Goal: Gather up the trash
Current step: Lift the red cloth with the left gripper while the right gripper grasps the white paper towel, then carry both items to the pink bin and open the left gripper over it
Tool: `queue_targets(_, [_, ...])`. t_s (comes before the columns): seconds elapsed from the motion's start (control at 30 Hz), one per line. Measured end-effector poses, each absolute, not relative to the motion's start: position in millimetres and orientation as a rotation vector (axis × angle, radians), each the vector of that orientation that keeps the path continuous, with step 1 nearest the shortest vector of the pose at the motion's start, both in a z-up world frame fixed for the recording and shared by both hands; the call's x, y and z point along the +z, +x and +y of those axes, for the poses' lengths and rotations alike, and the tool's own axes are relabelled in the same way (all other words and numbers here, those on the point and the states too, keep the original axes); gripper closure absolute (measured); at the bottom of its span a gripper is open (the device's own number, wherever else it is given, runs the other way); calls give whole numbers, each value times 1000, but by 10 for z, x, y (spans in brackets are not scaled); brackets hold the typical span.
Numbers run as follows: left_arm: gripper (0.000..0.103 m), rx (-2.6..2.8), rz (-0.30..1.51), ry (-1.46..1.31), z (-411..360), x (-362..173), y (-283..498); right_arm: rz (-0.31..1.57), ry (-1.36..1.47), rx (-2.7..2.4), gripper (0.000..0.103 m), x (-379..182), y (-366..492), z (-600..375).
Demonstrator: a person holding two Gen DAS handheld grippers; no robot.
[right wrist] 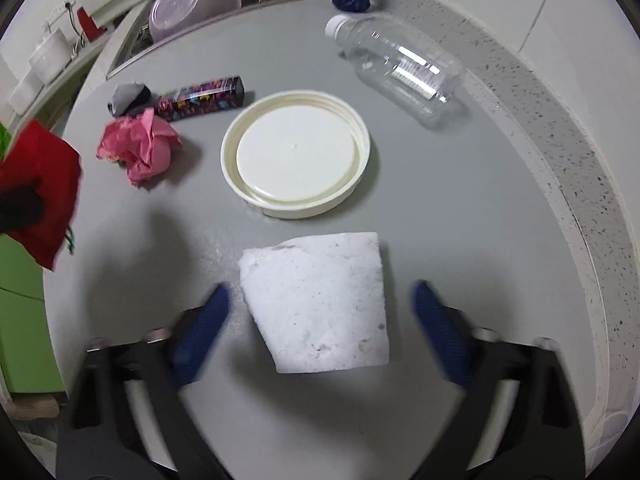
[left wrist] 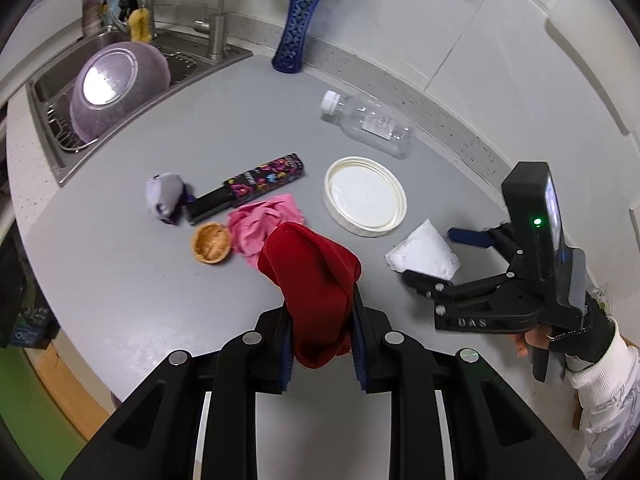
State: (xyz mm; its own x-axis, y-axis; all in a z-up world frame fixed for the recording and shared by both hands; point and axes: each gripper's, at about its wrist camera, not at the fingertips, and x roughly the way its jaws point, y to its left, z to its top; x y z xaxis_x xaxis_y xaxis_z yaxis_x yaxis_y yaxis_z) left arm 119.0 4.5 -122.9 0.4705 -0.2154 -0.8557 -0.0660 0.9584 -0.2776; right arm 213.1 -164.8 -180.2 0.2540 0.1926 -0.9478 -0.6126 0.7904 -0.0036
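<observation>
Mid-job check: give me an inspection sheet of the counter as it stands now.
Surface: grey counter, trash scattered on it.
Job's things: white foam chunk, round white lid upside down, clear bottle lying on its side, crumpled pink paper, patterned box, grey-purple wad, nut shell.
Clutter: blue vase by the wall.
Tongs: left tongs shut on red cloth bag; right tongs open, astride the foam chunk, not touching.
Cables: nothing seen.
Surroundings: sink holding a purple bowl.
</observation>
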Motion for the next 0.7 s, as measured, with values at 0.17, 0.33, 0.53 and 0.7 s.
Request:
queue_targets(0.17, [79, -78, 1070, -305, 162, -1202, 1115, 1216, -414, 575, 47, -1804, 2097, -1627])
queue_targets(0.33, [79, -61, 1048, -311, 316, -1091, 950, 1165, -397, 580, 47, -1559, 1959, -1580])
queue_targets(0.53, [79, 20, 1001, -335, 676, -891, 543, 1046, -402, 693, 47, -970, 1562, -1173])
queue_targets(0.7, [79, 129, 970, -358, 1097, -749, 0, 950, -430, 855, 47, -546, 1114, -583])
